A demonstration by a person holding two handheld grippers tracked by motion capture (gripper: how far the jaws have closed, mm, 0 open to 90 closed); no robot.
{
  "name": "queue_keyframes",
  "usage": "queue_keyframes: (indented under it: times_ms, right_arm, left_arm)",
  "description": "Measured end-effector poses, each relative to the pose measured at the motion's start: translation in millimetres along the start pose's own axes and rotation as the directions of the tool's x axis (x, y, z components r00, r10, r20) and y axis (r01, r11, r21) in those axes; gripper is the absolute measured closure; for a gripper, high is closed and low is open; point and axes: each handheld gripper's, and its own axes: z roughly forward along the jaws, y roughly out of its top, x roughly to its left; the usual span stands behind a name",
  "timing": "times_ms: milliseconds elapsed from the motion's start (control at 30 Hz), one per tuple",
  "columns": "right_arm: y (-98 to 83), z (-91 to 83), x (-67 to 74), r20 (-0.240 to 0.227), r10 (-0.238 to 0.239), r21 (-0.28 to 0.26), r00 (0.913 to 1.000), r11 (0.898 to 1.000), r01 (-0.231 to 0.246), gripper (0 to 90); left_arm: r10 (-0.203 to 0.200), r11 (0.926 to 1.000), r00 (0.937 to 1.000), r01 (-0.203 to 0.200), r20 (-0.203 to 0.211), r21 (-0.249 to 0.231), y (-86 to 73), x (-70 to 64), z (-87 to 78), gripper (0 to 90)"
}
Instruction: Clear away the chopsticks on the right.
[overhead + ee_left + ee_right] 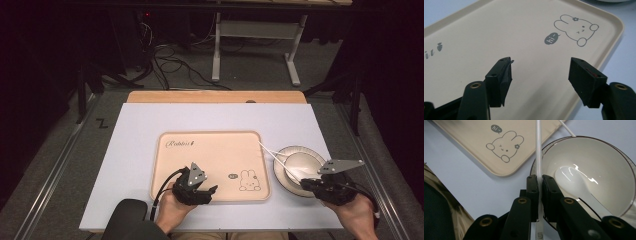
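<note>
Pinched between the right gripper (538, 185) jaws, a white chopstick (538, 150) is held for carrying; beyond, a bowl (599, 152) cradles its spoon (574, 182). Left gripper (540, 72) gapes empty over the tray (499, 32).

The tray (499, 32) looked like smooth matt plastic in a cream colour, with a grey printed rabbit. The bowl (599, 157) and the spoon (576, 182) in it seemed to be glossy white ceramic with bright reflections. The chopstick (538, 150) appeared as smooth white plastic. The gripper fingers (499, 80) were matt black plastic, and the table cover (140, 130) was matt pale blue.
</note>
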Motion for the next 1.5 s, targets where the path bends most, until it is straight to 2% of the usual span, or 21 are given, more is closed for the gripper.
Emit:
queue_keyframes:
  times_ms: [100,233,467,500,567,667,833,967,1033,1233,1367,1500]
  right_arm:
    - [3.1,7.6,6.4,-0.011,0.002,-0.008,0.9999,1.0,-0.002,85.6]
    - [8.7,20.4,13.3,-0.013,0.001,0.009,0.9999,1.0,-0.001,85.6]
    - [19.4,37.1,18.9,-0.037,0.011,0.009,0.9992,1.0,-0.011,85.6]
    - [20.9,39.5,19.5,-0.033,0.001,0.012,0.9994,1.0,0.0,85.6]
    - [25.9,46.7,21.9,-0.052,0.015,0.002,0.9985,1.0,-0.015,85.6]
    - [30.1,52.7,22.4,-0.055,0.016,0.003,0.9983,1.0,-0.016,85.5]
    - [40.4,66.1,25.7,-0.055,0.001,0.026,0.9985,1.0,0.0,85.6]
    - [49.0,81.1,30.9,-0.044,-0.041,0.054,0.9982,0.998,0.043,85.5]
    - [53.4,86.8,32.7,-0.029,-0.044,0.066,0.9986,0.997,0.046,85.5]
    - [63.6,100.6,35.1,-0.031,-0.049,0.085,0.9983,0.995,0.052,85.5]
    - [67.9,112.3,33.3,-0.025,-0.035,0.113,0.9991,0.993,0.037,85.5]
    - [69.6,117.9,31.4,-0.032,-0.029,0.117,0.999,0.993,0.033,85.4]
  left_arm:
    - [0.005,1.0,1.0,-0.005,-0.002,-0.001,-0.8,-0.5,-0.9,35.4]
    - [0.028,0.9996,0.9996,-0.028,-0.009,0.001,-2.5,-1.1,-2.9,35.4]
    - [0.02,0.9998,0.9997,-0.02,-0.01,0.004,-3.0,-0.5,-7.2,35.2]
    - [0.012,0.9999,0.9999,-0.012,-0.007,0.005,-3.1,-0.5,-8.0,35.2]
    - [0.005,1.0,0.9999,-0.005,-0.009,0.005,-4.1,-0.2,-11.0,35.0]
    - [0.005,1.0,0.9999,-0.004,-0.014,0.007,-4.7,0.6,-13.5,35.0]
    - [-0.008,1.0,0.9993,0.008,-0.037,-0.004,-6.4,2.5,-19.2,35.0]
    - [-0.007,0.9999,0.9983,0.007,-0.058,-0.009,-8.2,4.0,-23.6,35.0]
    - [-0.009,0.9999,0.9976,0.008,-0.069,-0.014,-9.1,4.9,-26.4,34.9]
    - [-0.019,0.9995,0.9945,0.016,-0.103,-0.028,-10.1,8.6,-35.3,34.8]
    - [-0.02,0.9993,0.9931,0.017,-0.116,-0.033,-11.6,8.7,-38.9,34.4]
    - [-0.023,0.9992,0.9913,0.019,-0.13,-0.035,-13.4,9.5,-41.2,34.5]
